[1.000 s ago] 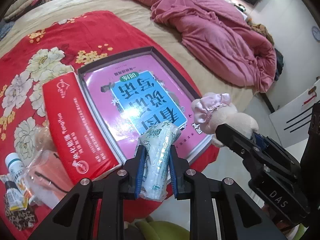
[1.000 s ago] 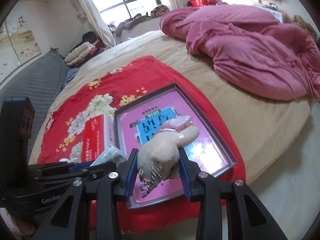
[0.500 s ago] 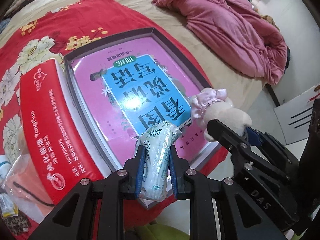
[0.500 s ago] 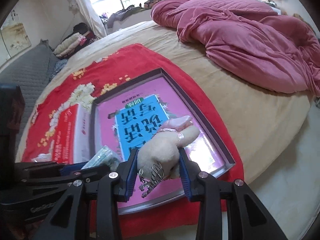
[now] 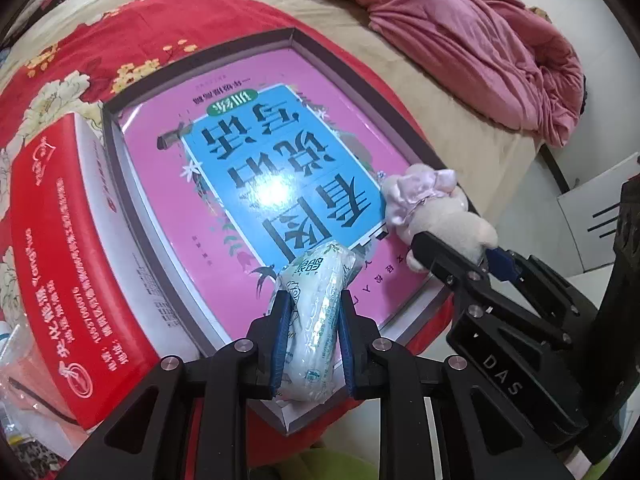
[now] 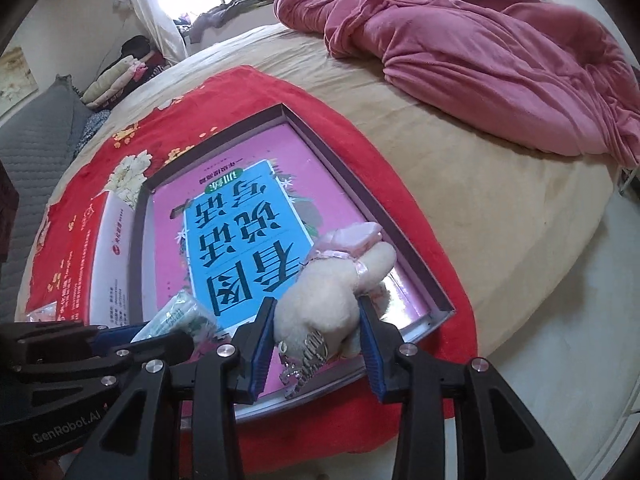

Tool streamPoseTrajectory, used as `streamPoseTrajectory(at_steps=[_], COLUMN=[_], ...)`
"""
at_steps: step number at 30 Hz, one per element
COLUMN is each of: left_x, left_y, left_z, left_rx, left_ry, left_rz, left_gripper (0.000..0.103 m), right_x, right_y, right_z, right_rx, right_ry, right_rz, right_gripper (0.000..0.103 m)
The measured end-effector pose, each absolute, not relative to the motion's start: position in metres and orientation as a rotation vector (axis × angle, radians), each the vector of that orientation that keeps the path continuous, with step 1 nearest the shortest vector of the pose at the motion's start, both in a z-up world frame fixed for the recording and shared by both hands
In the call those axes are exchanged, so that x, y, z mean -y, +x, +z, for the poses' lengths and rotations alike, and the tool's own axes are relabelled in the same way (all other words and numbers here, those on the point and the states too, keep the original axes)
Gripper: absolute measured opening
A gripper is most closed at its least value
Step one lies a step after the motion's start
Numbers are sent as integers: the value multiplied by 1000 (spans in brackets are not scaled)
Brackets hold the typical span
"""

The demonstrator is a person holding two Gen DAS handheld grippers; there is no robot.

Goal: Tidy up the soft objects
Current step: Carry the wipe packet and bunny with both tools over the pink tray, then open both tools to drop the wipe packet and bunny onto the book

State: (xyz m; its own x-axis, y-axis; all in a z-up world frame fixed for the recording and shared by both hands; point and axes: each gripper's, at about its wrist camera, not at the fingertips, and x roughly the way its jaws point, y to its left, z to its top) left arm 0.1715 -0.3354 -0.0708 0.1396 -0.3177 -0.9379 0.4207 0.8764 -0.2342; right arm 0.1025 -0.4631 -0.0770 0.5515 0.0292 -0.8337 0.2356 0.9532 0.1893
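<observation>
Over the near edge of the shallow grey tray [image 5: 132,196], which lay on the red floral cloth [image 5: 132,32] with a pink-and-blue book [image 5: 280,172] inside, the left gripper [image 5: 313,322] was clamped on a white tissue pack [image 5: 318,320]. Just to its right, the right gripper [image 6: 316,330] squeezed a cream plush toy [image 6: 320,300] with a pink bow, above the tray's near right corner. A red box [image 5: 52,264] sat against the tray's left wall.

"DAS" is printed on the black right gripper [image 5: 494,264]; "GenRobot.AI" on the black left gripper [image 6: 120,334]; "看图说话" on the pink-and-blue book cover [image 5: 276,184].
</observation>
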Motion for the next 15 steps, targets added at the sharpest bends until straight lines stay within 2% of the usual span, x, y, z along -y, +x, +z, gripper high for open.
streamPoseTrajectory(at_steps=[8,12,15], left_x=[340,343,345], left_y=[171,170,169], left_z=[-74,-75,-76], left_rx=[-1322,-1320,-1320], left_ry=[116,134,148], left_rz=[-527,-524,-521], left_gripper=[23,23,25], right_x=[467,469,472], right_y=[105,104,102], right_z=[-74,-67,-64], right_rx=[-981,-965,-963], right_ry=[278,279,265], right_rz=[-141,-143,-155], right_gripper=[41,49,50])
